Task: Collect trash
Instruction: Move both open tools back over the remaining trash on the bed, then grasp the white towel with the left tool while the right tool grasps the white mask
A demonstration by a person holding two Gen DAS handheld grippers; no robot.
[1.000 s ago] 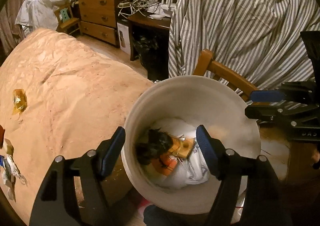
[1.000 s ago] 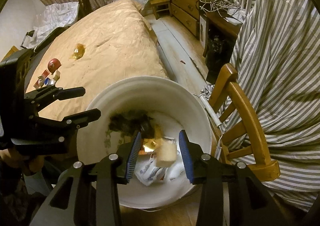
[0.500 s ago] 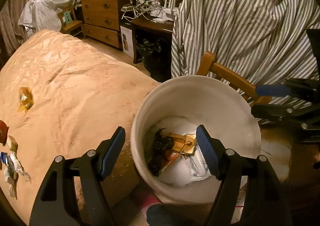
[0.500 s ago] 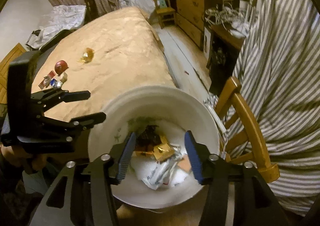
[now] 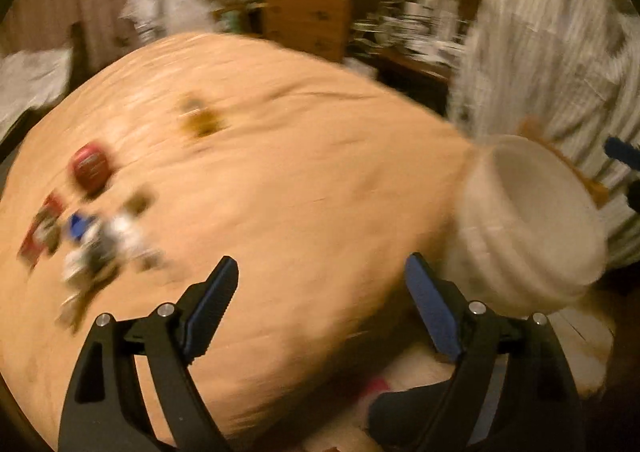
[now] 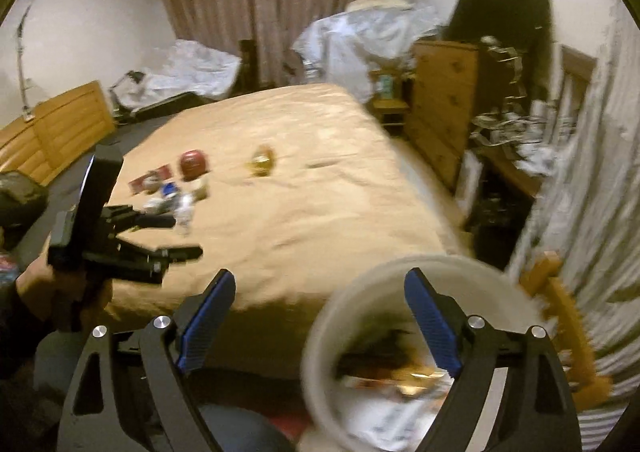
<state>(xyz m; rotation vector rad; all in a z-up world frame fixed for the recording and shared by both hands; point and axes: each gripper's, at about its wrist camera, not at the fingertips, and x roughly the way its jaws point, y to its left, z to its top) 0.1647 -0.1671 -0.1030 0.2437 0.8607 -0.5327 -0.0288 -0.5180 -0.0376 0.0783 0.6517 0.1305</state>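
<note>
A white bucket [image 5: 532,228] holding wrappers stands beside the tan bed [image 5: 280,191]; it also shows in the right wrist view [image 6: 324,356]. Trash lies on the bed: a red round lid [image 5: 90,167], a yellow wrapper [image 5: 198,119], and a cluster of small wrappers [image 5: 96,248]. In the right wrist view these are the lid [image 6: 194,164], yellow wrapper [image 6: 262,163] and wrappers [image 6: 172,195]. My left gripper [image 5: 322,308] is open and empty over the bed edge, seen also from the right [image 6: 180,236]. My right gripper [image 6: 318,322] is open and empty by the bucket.
A wooden chair [image 6: 568,328] draped with striped cloth [image 6: 592,171] stands right of the bucket. A wooden dresser [image 6: 444,107] and a cluttered desk [image 6: 512,139] line the far right. Covered furniture [image 6: 360,35] and curtains are behind the bed.
Both grippers have lifted out of the bucket and swung left toward the bed. The view now blurs with motion. The right gripper's jaws have opened wider.
</note>
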